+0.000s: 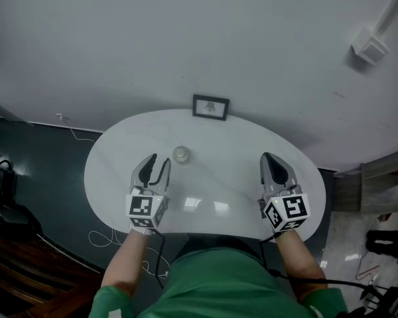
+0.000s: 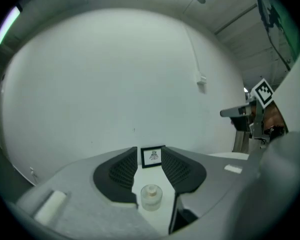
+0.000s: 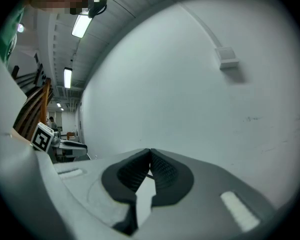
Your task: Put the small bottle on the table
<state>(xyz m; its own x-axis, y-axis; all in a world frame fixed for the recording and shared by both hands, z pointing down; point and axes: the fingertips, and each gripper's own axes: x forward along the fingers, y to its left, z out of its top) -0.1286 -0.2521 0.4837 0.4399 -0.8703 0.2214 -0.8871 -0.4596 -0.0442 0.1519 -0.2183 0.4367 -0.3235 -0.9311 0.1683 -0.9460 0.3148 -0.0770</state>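
A white oval table [image 1: 242, 174] stands against a wall [image 1: 186, 38], carrying a small clear bottle [image 1: 181, 155] left of centre and a black-framed picture [image 1: 210, 106] upright at its far edge.

Around the small bottle [image 1: 181, 155] my desk [image 1: 119, 177] lies open; only the picture frame [image 1: 210, 106] stands behind it, at the wall [image 1: 186, 32].

The table [image 1: 239, 177] had a smooth, glossy white top that threw back bright reflections, while the wall [image 1: 186, 38] behind it looked matt. The small bottle [image 1: 181, 155] appeared clear, glass or plastic, and the left gripper [image 1: 160, 159] had matt grey plastic shells with black, finely ribbed pads [image 2: 121, 172]. The person's shirt [image 1: 219, 277] was green cloth.
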